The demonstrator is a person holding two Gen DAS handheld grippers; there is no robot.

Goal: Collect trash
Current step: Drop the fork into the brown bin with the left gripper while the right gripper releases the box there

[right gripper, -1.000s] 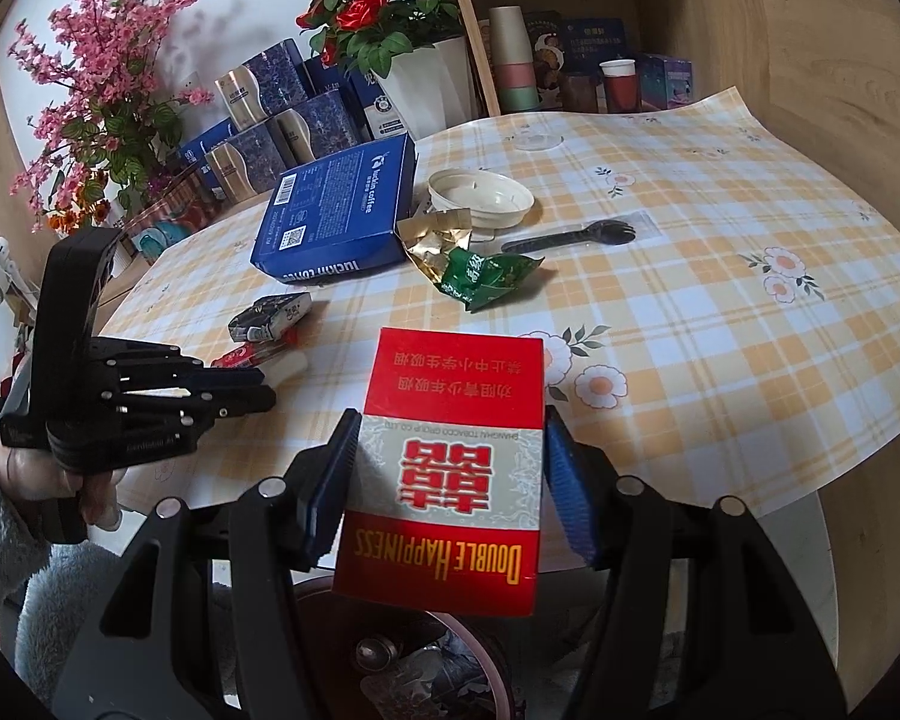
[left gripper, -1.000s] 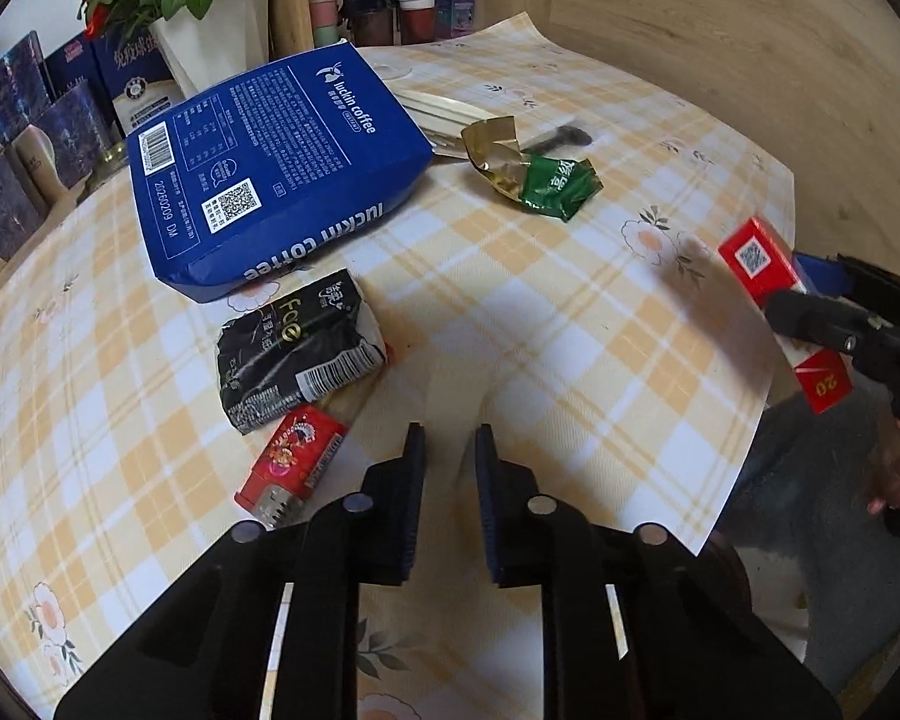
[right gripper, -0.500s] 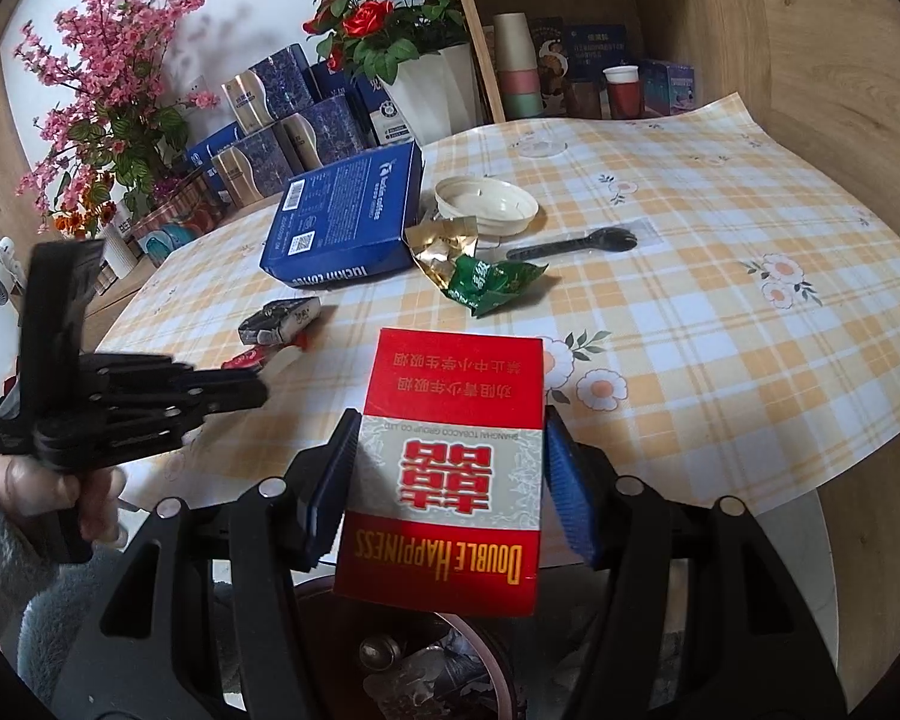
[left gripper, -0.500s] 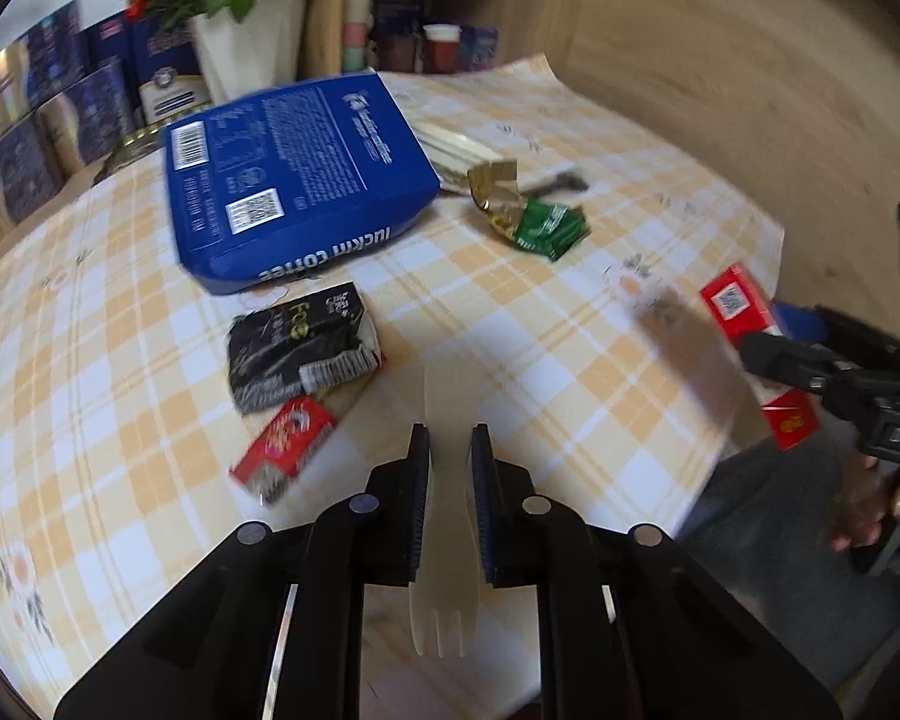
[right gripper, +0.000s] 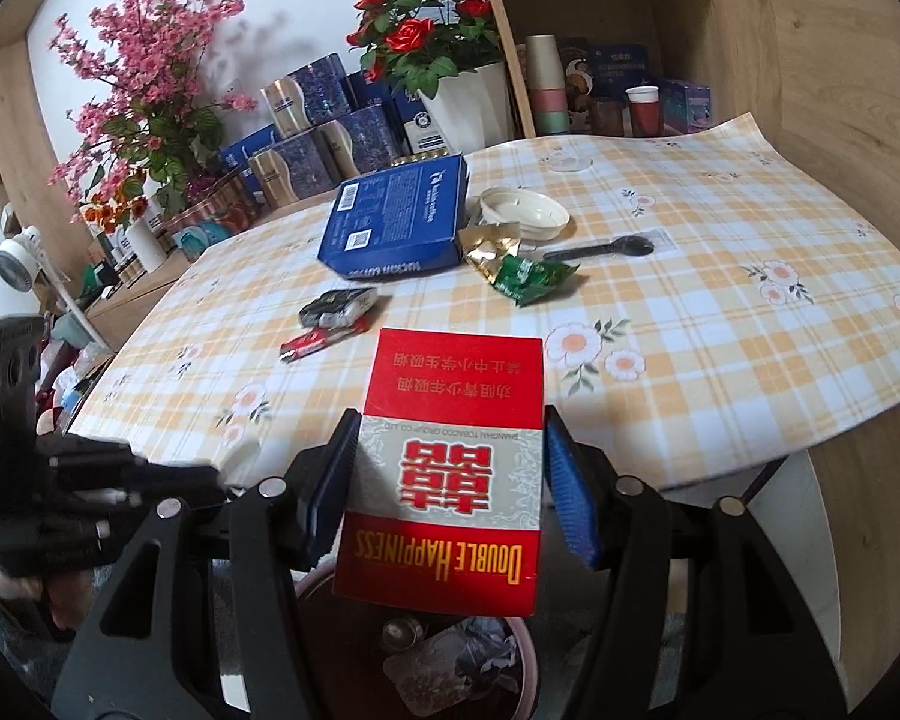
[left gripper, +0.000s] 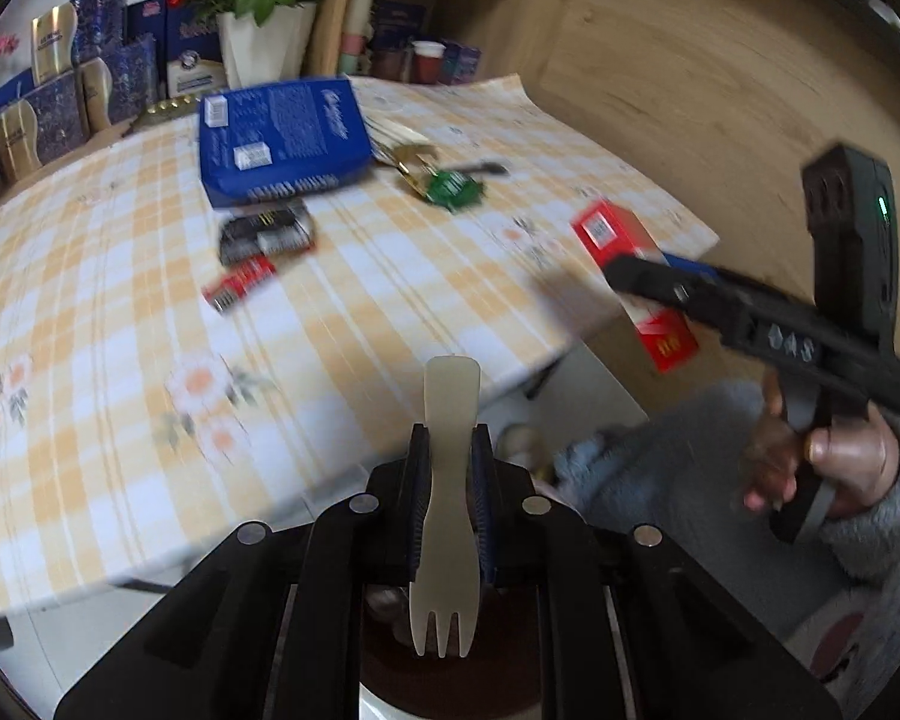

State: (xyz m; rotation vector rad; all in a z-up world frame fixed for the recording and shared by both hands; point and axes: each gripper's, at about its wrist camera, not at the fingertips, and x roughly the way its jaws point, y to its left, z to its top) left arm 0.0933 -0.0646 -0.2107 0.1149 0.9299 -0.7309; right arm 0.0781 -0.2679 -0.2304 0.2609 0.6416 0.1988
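A cream plastic fork (left gripper: pixel 452 396) is pinched between the pads of my left gripper (left gripper: pixel 450 480), tines toward the camera, just off the table's front edge. Below it lies the dark mouth of a trash bin (left gripper: pixel 390 669). My right gripper (right gripper: pixel 450 426) is shut on a red Double Happiness cigarette pack (right gripper: pixel 450 480), held above the bin (right gripper: pixel 531 666), which has crumpled trash inside. In the left wrist view the right gripper (left gripper: pixel 750 312) and its pack (left gripper: pixel 618 234) show at the right. The left gripper (right gripper: pixel 90 480) shows at the left of the right wrist view.
On the checked tablecloth (right gripper: pixel 720 312) lie a blue coffee box (right gripper: pixel 396 222), a black wrapper (right gripper: pixel 339 306), a small red wrapper (right gripper: pixel 318 342), a green and gold wrapper (right gripper: pixel 522 270), a black spoon (right gripper: pixel 600 249) and a white lid (right gripper: pixel 525 210). Flowers, tins and shelves stand behind.
My left gripper closed on the fork, lifted it from the table and drew back past the table edge to above the bin. The right gripper with the pack pulled back slightly.
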